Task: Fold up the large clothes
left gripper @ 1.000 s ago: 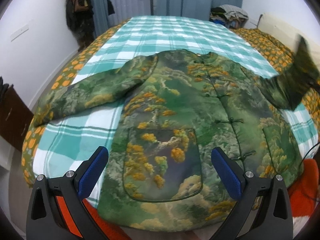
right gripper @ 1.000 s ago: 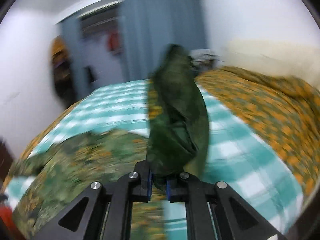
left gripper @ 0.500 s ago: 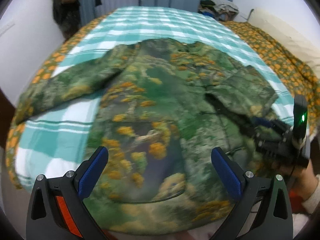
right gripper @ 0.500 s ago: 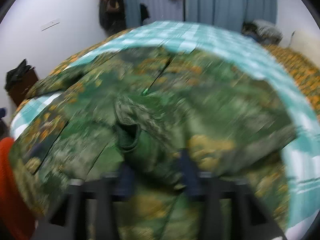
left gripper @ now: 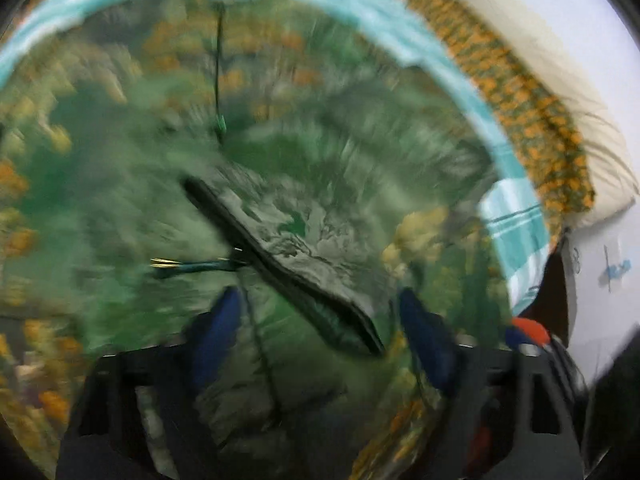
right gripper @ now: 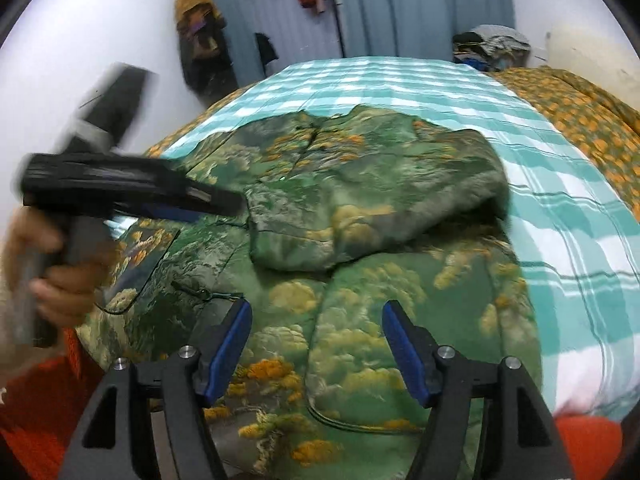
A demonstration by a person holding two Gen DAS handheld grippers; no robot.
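A large green jacket (right gripper: 360,280) with orange and yellow tree print lies spread on the checked bed cover (right gripper: 560,208). Its right sleeve (right gripper: 360,208) is folded across the chest, cuff toward the middle. My right gripper (right gripper: 316,344) is open and empty, just above the jacket's lower front. My left gripper (left gripper: 320,340) is open, close over the folded sleeve's cuff (left gripper: 288,248); that view is blurred. From the right wrist view the left gripper (right gripper: 224,204) reaches to the cuff's edge, held by a hand.
The bed has a teal checked cover and an orange-flowered blanket (right gripper: 580,120) along the right side. A pile of clothes (right gripper: 492,44) lies at the far end. Blue curtains (right gripper: 400,8) and hanging clothes (right gripper: 200,40) stand behind. An orange sleeve (right gripper: 32,420) shows at lower left.
My right gripper laid the right sleeve across the chest, let go and pulled back. My left gripper swung fast to the right, down close to the folded cuff.
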